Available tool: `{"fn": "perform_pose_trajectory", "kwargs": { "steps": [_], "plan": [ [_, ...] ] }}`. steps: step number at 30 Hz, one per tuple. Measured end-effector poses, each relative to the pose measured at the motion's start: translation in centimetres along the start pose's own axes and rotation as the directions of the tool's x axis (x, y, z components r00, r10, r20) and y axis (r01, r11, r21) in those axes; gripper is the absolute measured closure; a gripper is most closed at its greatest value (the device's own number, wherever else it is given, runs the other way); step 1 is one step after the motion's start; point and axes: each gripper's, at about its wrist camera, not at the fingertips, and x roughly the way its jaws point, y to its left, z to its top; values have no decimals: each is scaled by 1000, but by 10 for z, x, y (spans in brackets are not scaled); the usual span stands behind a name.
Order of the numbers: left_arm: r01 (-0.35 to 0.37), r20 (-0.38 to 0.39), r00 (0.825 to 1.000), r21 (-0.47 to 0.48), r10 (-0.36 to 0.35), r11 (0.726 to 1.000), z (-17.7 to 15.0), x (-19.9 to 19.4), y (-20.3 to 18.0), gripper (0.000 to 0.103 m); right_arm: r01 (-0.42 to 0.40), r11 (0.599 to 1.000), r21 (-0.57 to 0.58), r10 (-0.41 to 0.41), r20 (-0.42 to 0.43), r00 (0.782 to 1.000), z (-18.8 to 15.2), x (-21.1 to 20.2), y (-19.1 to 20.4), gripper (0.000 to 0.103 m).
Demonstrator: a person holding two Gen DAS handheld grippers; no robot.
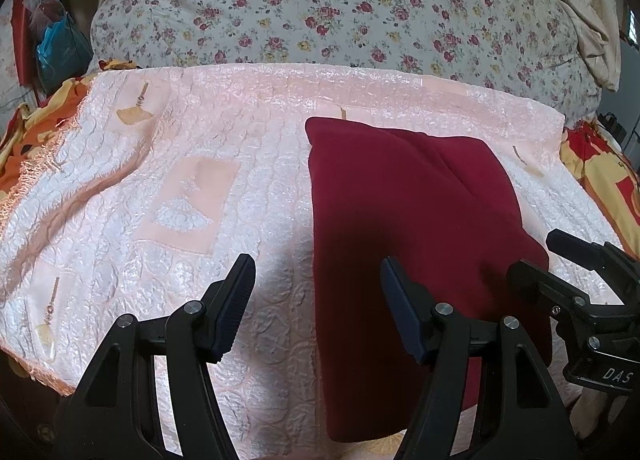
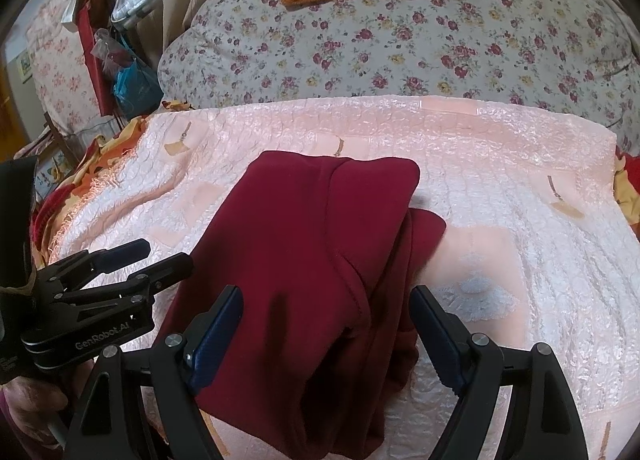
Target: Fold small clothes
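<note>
Lying on the pale pink quilted satin bedspread (image 1: 192, 139) is the task's thing, a dark red soft fleece garment (image 1: 400, 199), already doubled over itself into a long, roughly rectangular bundle that runs away from the cameras toward the floral-print padded quilt (image 1: 320, 19) heaped at the back. In the right wrist view a folded flap of the dark red garment lies across the top, and a lower layer sticks out past it on the right side, so the edges do not line up. The left gripper (image 1: 318, 292) hangs above the near part of the bundle with its fingers spread wide and nothing between them; one fingertip is over the bedspread, the other over the red cloth. The right gripper (image 2: 326, 320) likewise has its fingers released and wide apart, straddling the near end of the garment without pinching it. Whether either touches the cloth cannot be told from these views. Judging by how things lie, at least one fold appears done and the hands are between grasps, either about to make another fold or to tidy the bundle. The next move would call for pinching the near end through all layers, one gripper at each corner, and carrying it evenly toward the far end so the protruding lower layer is tucked in rather than dragged loose.
</note>
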Motion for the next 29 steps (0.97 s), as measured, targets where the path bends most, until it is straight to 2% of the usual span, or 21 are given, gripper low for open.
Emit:
{"fn": "perform_pose_trajectory", "kwargs": {
  "steps": [29],
  "plan": [
    [18, -1, 1000, -13, -18, 1000, 3, 0, 6, 38, 1, 1000, -4, -1, -12, 1000, -1, 4, -1, 20]
  ]
}}
